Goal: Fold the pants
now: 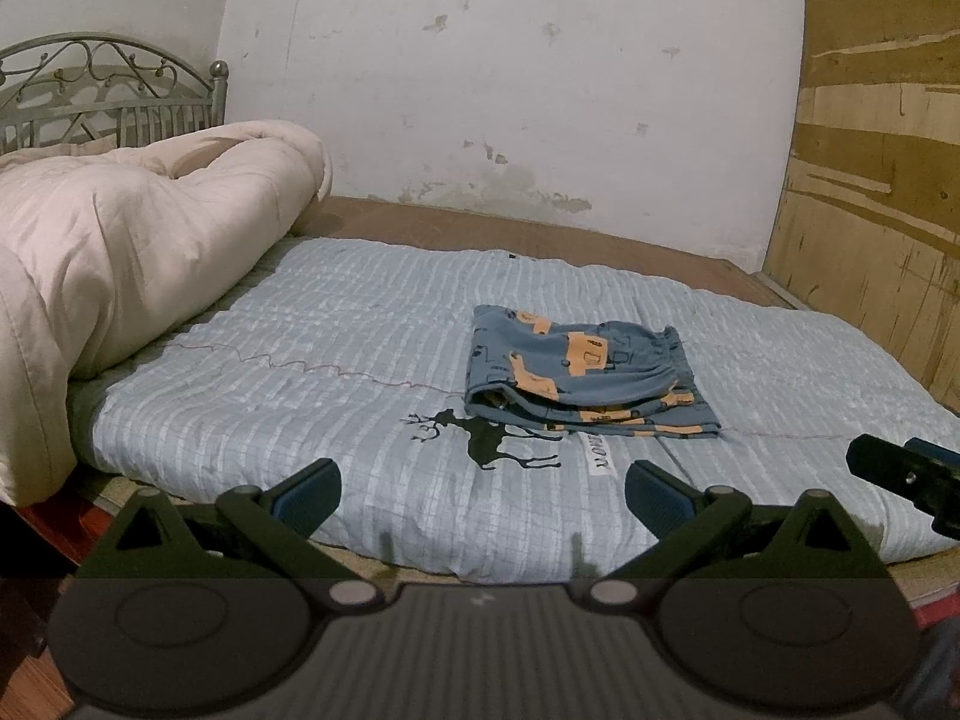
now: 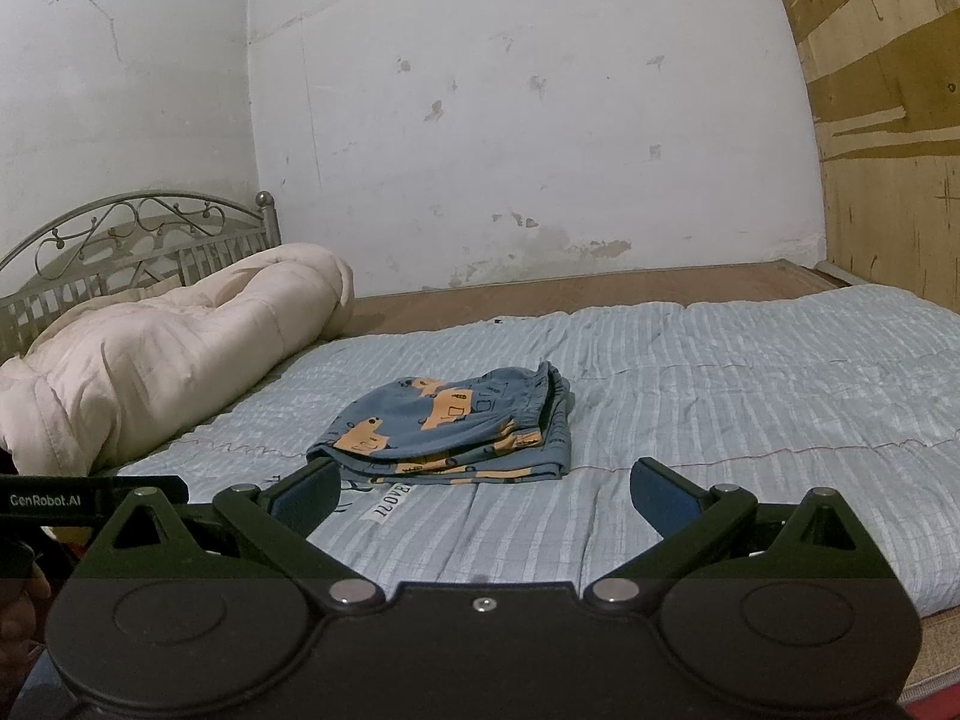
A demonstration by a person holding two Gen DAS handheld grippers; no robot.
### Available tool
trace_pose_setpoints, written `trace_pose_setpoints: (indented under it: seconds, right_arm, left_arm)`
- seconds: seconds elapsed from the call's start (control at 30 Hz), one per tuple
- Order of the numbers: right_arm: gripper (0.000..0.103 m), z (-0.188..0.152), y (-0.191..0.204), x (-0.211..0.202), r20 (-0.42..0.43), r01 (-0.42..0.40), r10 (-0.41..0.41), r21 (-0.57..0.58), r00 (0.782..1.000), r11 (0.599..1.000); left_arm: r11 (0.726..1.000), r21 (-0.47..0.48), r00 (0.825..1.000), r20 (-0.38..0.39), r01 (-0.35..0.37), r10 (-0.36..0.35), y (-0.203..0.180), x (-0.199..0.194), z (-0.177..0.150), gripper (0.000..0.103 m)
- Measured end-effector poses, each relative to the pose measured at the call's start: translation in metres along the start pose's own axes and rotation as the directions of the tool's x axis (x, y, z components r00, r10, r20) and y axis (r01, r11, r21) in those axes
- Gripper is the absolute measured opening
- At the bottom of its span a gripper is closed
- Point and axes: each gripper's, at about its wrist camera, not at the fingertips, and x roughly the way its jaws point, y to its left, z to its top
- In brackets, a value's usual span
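The blue pants (image 1: 579, 381) with orange car prints lie folded into a compact layered stack on the pale blue striped quilt (image 1: 300, 360) of the bed. Left hand-held gripper (image 1: 483, 495) and right hand-held gripper (image 2: 483, 495) both gape wide, empty, short of them.

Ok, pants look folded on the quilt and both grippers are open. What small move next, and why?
Probably none on the pants: they lie as a stacked bundle on the blue quilt, and left gripper and right gripper are open, touching nothing. I'd just ease both back.

pants (image 2: 456, 426): soft matt cloth | mattress cover (image 2: 720, 396): ribbed quilted fabric | headboard (image 2: 150, 240): metal
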Motion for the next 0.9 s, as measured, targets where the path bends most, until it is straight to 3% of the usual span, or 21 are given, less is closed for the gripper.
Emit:
trace_pose_setpoints:
  seconds: [0.37,0.5,0.9]
  right_arm:
    - [0.102,-0.001,0.001,0.000,-0.002,-0.002,0.002,-0.001,1.000,1.000]
    - [0.102,-0.001,0.001,0.001,-0.008,-0.012,0.012,0.004,1.000,1.000]
    - [0.102,-0.003,0.003,0.001,-0.016,-0.056,0.056,0.021,0.998,0.998]
  left_arm:
    - [1.000,0.005,1.000,0.008,0.003,-0.003,-0.004,-0.002,0.000,0.102]
    - [0.998,0.041,0.999,0.015,-0.040,0.040,-0.013,-0.001,0.002,0.102]
    - [1.000,0.007,0.998,0.048,0.026,-0.026,-0.004,-0.010,0.007,0.102]
